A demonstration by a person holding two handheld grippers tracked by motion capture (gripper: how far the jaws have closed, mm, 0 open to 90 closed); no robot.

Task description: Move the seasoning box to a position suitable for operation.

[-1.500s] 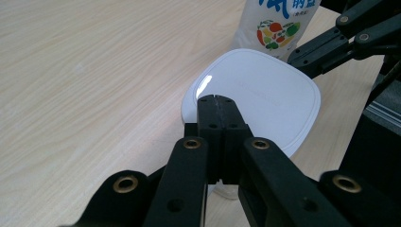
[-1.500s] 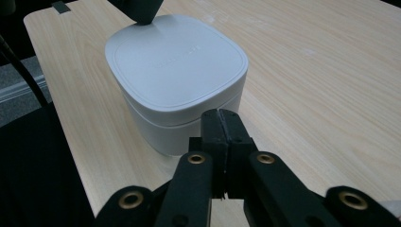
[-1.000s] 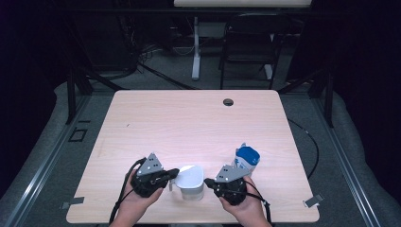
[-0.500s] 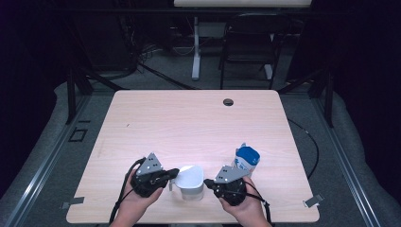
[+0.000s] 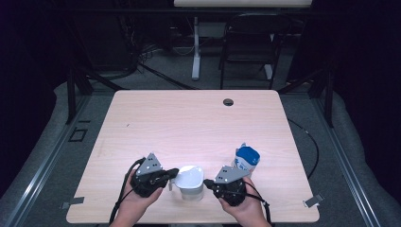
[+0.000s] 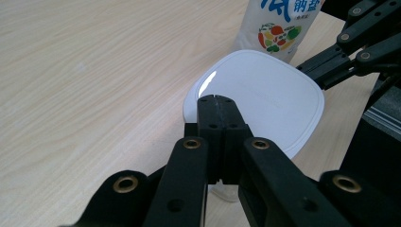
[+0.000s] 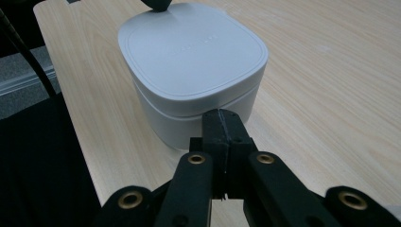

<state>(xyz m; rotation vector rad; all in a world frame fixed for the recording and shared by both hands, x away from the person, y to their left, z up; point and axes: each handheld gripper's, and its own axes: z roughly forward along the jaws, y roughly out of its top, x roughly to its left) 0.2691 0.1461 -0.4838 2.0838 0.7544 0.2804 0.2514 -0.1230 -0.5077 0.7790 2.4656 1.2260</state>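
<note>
1. White lidded container (image 5: 190, 182) sits on the wooden table (image 5: 198, 123) close to the near edge, square with rounded corners, lid on and seated flat. No clear long axis; the sides look about equal.
2. It lies directly between the two tools. From the left gripper (image 5: 173, 173) it is to the right; from the right gripper (image 5: 206, 183) it is to the left. Both tips point inward at it from opposite sides.
3. Nearness: roughly even. In the left gripper view the left gripper (image 6: 215, 100) overlaps the lid's near rim; contact cannot be confirmed. In the right gripper view the right gripper (image 7: 221, 115) sits at the container's wall (image 7: 189, 120) below the lid line, touching or just short of it.
4. Jaws: both pairs pressed together, pad on pad, nothing between them. Neither tool holds anything.
5. Judgement: with the jaws closed, the coming move looks like a two-sided push or brace, or else an opening to take the lid. Either way it turns on the box being squarely flanked.
6. Outward: a blue-capped bottle (image 5: 247, 160) with a printed label stands upright just beyond the right gripper, behind and right of the container, apart from it.
</note>
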